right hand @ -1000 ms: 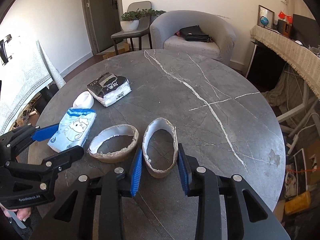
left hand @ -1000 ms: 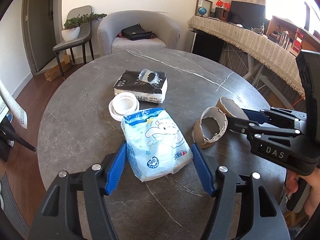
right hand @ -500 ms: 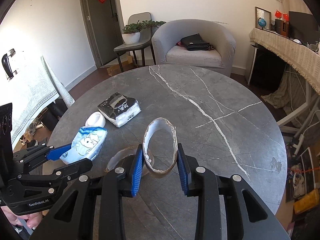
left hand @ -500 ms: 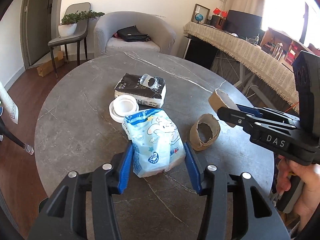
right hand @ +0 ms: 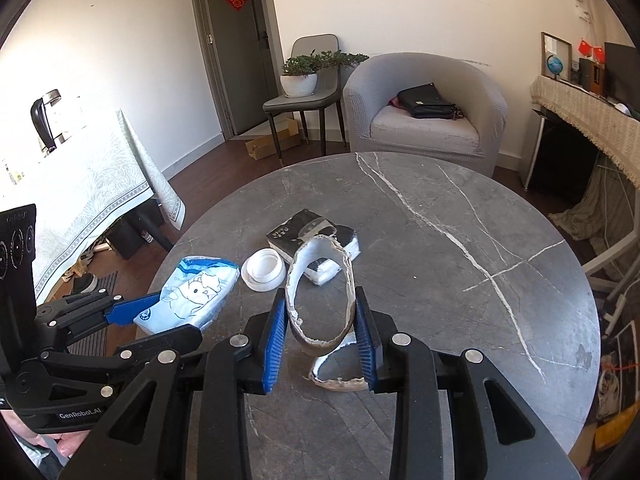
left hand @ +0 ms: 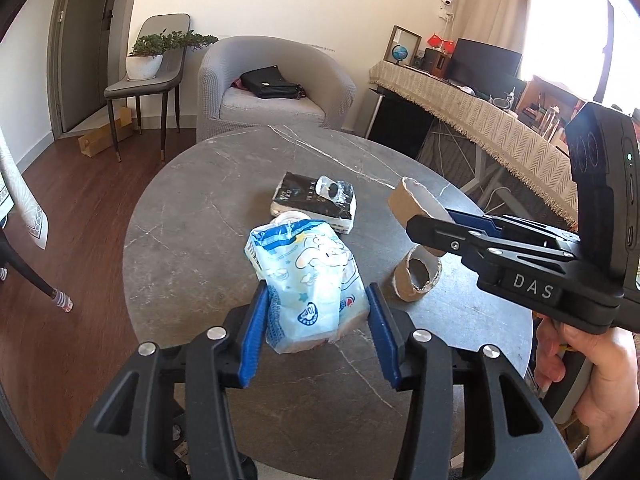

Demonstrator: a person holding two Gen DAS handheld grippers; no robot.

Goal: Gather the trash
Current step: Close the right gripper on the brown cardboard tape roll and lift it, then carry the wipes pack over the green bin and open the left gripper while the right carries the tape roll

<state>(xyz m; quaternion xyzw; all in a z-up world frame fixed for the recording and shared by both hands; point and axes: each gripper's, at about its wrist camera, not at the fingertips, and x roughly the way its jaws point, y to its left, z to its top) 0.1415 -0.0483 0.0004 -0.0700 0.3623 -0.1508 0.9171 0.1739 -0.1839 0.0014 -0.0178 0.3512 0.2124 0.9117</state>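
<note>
"DAS" marks the right gripper (left hand: 430, 224); "GenRobot.AI" the left gripper (right hand: 160, 316).

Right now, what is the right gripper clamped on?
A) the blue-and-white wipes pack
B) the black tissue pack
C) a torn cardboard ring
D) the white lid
C: the right gripper has its blue pads pressed on both sides of a torn cardboard ring, lifted above the table; the left gripper holds the wipes pack.
</note>
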